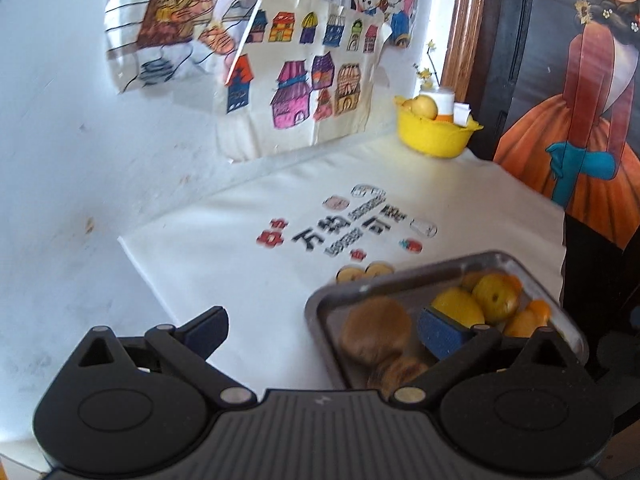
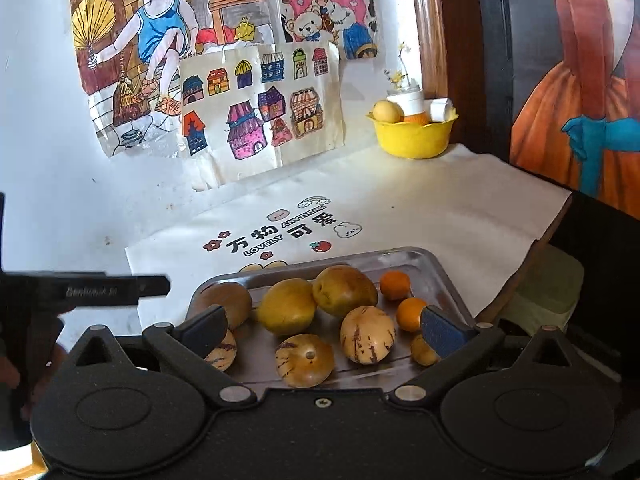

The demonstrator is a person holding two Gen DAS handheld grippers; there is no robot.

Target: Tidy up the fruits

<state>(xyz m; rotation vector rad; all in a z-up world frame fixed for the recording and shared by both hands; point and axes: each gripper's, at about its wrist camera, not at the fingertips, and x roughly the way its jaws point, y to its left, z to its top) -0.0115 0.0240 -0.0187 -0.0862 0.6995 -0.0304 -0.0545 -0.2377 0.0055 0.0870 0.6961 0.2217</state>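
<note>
Grippers angled down over fruit tray [image 2: 434, 276]: right gripper [image 2: 324, 330], left gripper [image 1: 320, 330] jaws wide, empty.

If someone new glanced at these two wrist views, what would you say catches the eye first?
Probably the metal tray near the table's front edge, loaded with yellow-brown fruits and two small oranges. Next come the bright children's drawings taped to the white wall behind, and the yellow bowl in the far corner holding a yellow fruit and small containers. Both the left gripper and the right gripper hang open and empty in front.
</note>
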